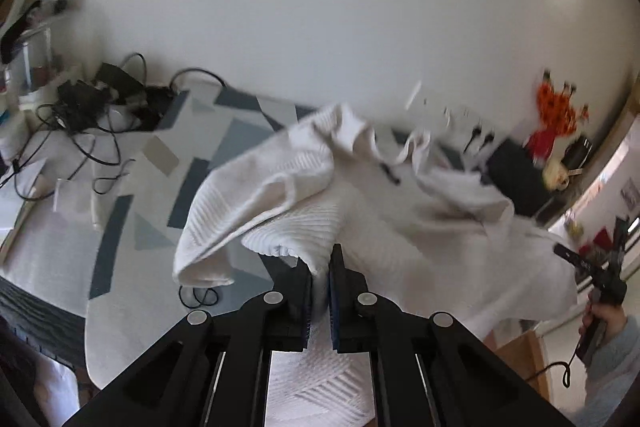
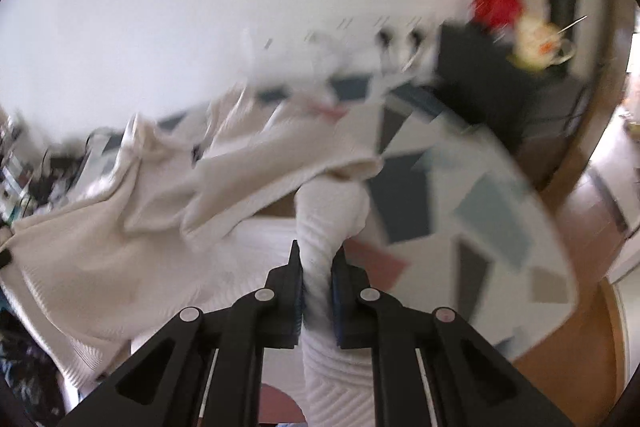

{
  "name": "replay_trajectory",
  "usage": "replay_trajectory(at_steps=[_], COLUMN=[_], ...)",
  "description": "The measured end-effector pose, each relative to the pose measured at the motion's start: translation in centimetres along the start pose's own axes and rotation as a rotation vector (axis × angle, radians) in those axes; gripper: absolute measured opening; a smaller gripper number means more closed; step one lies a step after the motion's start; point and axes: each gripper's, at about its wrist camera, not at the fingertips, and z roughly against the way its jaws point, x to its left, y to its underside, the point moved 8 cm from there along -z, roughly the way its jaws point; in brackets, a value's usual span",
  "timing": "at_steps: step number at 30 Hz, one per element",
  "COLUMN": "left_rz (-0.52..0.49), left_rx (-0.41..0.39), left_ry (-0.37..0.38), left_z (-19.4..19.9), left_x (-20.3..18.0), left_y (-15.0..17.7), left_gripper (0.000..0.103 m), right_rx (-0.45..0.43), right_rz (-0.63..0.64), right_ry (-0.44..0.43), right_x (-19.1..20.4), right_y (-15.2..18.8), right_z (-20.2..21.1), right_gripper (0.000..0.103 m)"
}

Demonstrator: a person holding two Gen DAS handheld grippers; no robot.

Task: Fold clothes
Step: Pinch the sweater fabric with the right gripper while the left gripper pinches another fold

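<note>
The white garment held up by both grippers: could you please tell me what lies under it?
Under the white garment lies the patterned board, its grey and blue shapes showing left of the cloth. The board's middle stretch is covered, so anything lying there cannot be seen.

Plain white wall (image 1: 320, 7) behind; patterned board cover (image 1: 168, 155) in grey and blue blocks; tangled black cables (image 1: 80, 107) at left; wooden floor (image 2: 568, 367) below.

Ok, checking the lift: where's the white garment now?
The white garment hangs above the patterned board, pinched by the left gripper and the right gripper, in both wrist views.
</note>
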Motion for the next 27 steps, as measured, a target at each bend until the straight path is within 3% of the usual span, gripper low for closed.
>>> replay_trajectory(at_steps=[3,7,12,16,19,27], left_rz=[-0.002,0.048,0.111,0.144,0.129,0.069], left_rx=[0.0,0.087,0.189,0.213,0.166,0.063], left_ry=[0.003,-0.004,-0.053,-0.061,-0.047,-0.07], left_z=[0.2,-0.3,-2.4,-2.3,-0.8,5.0], left_x=[0.1,2.3,4.9,5.5,5.2,5.1], left_y=[0.2,3.6,7.4,8.5,7.8,6.8], left_gripper=[0.006,0.006,0.006,0.006,0.006,0.006], right_rx=[-0.067,-0.031,0.163,0.311,0.295,0.153], right_rz=[-0.054,-0.124,-0.155,-0.227,-0.261,-0.19], right_ry=[0.102,0.217,0.26,0.273,0.251,0.241], right_x=[-3.1,-6.3,-7.3,-7.8,-7.7,-5.7], right_y=[0.5,2.1,7.9,12.5,13.0,10.6], right_z=[3.9,5.2,1.9,-0.1,0.7,8.5], right_gripper=[0.01,0.01,0.01,0.01,0.01,0.008])
